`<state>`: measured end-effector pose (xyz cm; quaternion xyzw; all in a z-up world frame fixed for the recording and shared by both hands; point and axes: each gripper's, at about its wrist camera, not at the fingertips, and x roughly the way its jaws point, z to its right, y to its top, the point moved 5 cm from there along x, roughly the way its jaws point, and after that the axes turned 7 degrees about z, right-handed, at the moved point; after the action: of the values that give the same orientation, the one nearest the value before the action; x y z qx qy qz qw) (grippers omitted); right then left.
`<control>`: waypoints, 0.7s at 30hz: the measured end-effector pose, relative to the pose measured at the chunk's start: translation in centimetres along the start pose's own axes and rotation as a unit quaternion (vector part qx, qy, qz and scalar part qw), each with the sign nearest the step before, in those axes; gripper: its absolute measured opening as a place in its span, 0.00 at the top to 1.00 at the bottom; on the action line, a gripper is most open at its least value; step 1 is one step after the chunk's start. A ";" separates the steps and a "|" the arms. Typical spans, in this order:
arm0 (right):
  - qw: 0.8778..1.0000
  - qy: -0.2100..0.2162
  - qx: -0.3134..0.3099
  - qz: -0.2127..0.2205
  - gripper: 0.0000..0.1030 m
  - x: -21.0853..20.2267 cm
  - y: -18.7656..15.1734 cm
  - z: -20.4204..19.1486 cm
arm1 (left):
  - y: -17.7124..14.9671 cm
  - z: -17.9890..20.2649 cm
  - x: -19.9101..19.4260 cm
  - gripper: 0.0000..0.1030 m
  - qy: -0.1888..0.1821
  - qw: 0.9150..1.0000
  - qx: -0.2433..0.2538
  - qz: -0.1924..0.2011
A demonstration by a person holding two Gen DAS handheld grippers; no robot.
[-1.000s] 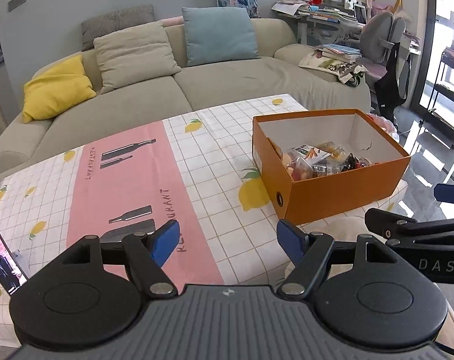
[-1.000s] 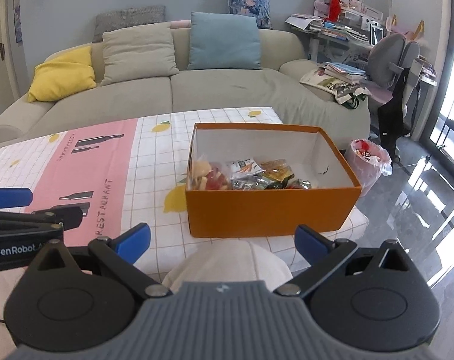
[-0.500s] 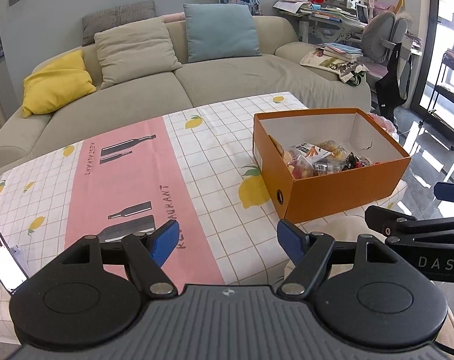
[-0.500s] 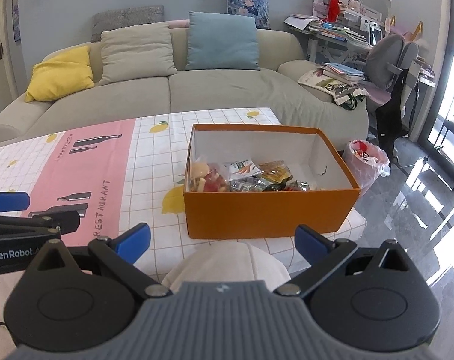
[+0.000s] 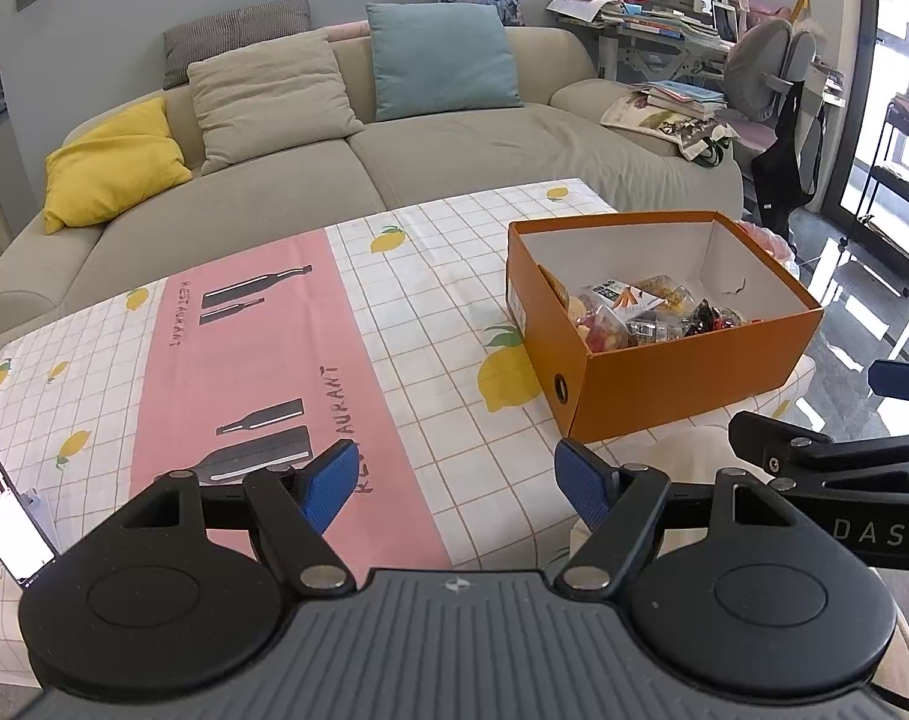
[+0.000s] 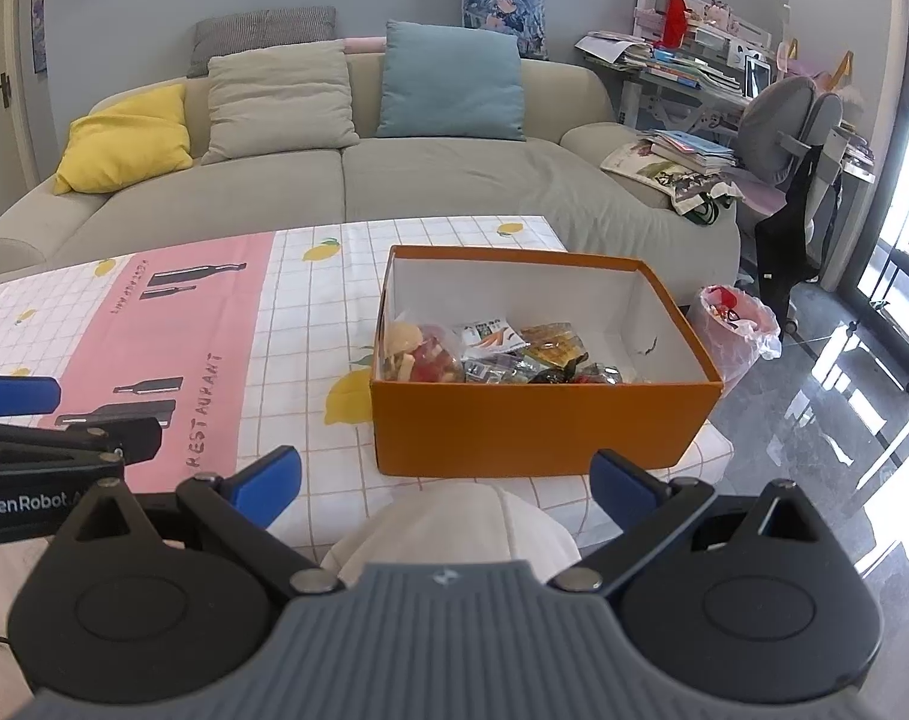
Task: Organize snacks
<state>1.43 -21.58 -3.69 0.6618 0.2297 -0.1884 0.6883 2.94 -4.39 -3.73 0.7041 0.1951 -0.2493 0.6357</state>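
Both grippers – left [image 5: 454,483], right [image 6: 445,483] – gape empty above the table's [image 5: 394,312] near edge, orange box [image 6: 538,426] ahead.

Matt cardboard box [image 6: 538,426]; glossy snack wrappers [image 6: 502,360]; cloth tablecloth [image 5: 262,360].

Wrapped snacks [image 6: 502,354] heaped in open orange box [image 6: 538,426], on table
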 end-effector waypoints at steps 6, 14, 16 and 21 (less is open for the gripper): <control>1.000 0.000 -0.001 -0.001 0.03 0.0 0.0 0.0 | -0.1 0.1 0.0 0.15 0.000 1.000 0.002 -0.003; 1.000 0.002 -0.006 -0.001 0.03 0.0 -0.1 -0.1 | 0.0 0.2 -0.1 0.15 0.001 1.000 0.003 -0.001; 1.000 0.002 -0.006 -0.001 0.03 0.0 -0.1 0.0 | 0.1 0.0 0.0 0.15 -0.001 1.000 0.001 -0.001; 1.000 0.001 -0.006 -0.003 0.03 0.1 -0.1 0.0 | 0.1 -0.1 0.0 0.15 0.001 1.000 0.002 0.000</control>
<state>1.45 -21.55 -3.83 0.6574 0.2335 -0.1880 0.6914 2.96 -4.34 -3.66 0.7057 0.1955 -0.2493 0.6337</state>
